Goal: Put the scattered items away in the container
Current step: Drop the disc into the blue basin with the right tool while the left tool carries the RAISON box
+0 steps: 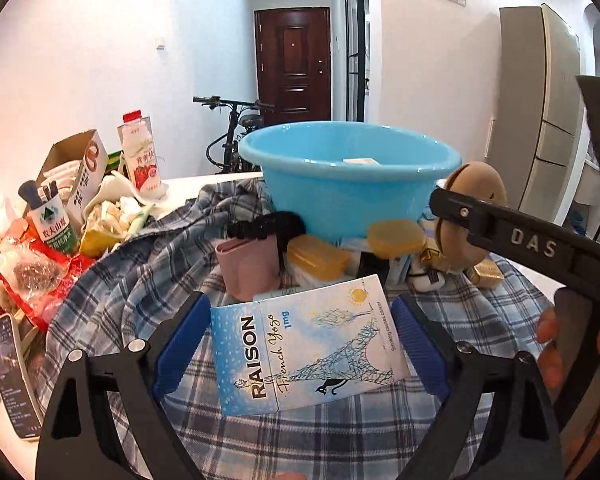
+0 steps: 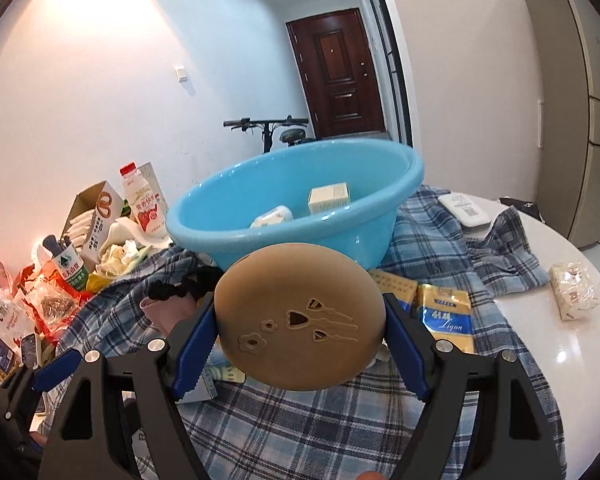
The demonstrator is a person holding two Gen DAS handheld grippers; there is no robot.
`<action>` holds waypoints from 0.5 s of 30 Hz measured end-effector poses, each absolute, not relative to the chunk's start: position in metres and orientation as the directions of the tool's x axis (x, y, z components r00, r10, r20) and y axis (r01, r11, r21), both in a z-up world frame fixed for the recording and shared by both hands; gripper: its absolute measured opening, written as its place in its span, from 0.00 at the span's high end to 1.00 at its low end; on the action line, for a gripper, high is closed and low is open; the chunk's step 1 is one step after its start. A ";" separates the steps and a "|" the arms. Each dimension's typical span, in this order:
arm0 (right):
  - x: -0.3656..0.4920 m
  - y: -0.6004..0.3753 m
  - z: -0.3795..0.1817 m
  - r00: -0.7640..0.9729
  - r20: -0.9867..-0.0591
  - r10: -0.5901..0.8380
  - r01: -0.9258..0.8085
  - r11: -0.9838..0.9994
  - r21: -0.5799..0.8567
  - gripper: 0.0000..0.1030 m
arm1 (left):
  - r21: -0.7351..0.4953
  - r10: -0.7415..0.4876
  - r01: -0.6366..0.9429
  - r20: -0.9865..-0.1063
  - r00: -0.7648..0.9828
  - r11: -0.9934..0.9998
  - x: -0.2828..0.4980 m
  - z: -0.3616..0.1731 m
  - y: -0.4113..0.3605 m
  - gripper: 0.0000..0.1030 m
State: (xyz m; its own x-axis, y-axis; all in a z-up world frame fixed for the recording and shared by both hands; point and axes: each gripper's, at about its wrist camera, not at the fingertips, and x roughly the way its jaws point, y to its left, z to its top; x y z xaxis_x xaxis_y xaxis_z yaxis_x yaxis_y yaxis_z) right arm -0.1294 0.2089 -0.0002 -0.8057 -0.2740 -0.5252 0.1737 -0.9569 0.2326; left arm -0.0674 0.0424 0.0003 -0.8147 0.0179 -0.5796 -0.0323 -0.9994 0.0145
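Note:
A light blue plastic basin (image 1: 348,184) stands on a blue plaid cloth (image 1: 148,280); it also shows in the right wrist view (image 2: 300,216) with a cream box (image 2: 329,197) and a white item (image 2: 272,216) inside. My left gripper (image 1: 302,338) is shut on a blue Raison cigarette pack (image 1: 308,344) just above the cloth, in front of the basin. My right gripper (image 2: 300,340) is shut on a round tan disc (image 2: 300,316) with cut-out shapes, held in front of the basin; the disc also shows in the left wrist view (image 1: 480,184).
A pink pouch (image 1: 248,268), a black cord (image 1: 268,228), two yellow cases (image 1: 320,258) and gold packs (image 2: 444,312) lie on the cloth by the basin. Bottles, a carton and bags (image 1: 60,220) crowd the left. A white device (image 2: 462,208) and tissue pack (image 2: 574,290) lie right.

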 end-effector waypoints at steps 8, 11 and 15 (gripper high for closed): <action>-0.128 0.218 0.018 -0.831 -0.512 -0.220 0.125 -0.969 0.213 0.22 | 0.055 0.042 -0.082 -0.514 -0.857 -0.995 -0.071 0.034 0.041 0.12; -0.127 0.214 0.033 -0.843 -0.499 -0.201 0.124 -0.975 0.184 0.22 | 0.047 0.052 -0.085 -0.487 -0.872 -0.995 -0.080 0.048 0.035 0.12; -0.129 0.206 0.056 -0.862 -0.474 -0.180 0.119 -0.981 0.154 0.22 | 0.039 0.051 -0.078 -0.455 -0.889 -0.996 -0.097 0.066 0.030 0.12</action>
State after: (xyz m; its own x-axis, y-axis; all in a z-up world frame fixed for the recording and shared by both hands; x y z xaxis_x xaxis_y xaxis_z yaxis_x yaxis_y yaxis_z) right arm -0.1293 0.2060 0.0557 -0.8622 -0.1796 -0.4736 0.1194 -0.9808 0.1544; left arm -0.0966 0.0297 0.0661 -0.8889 0.0514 -0.4552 -0.0776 -0.9962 0.0391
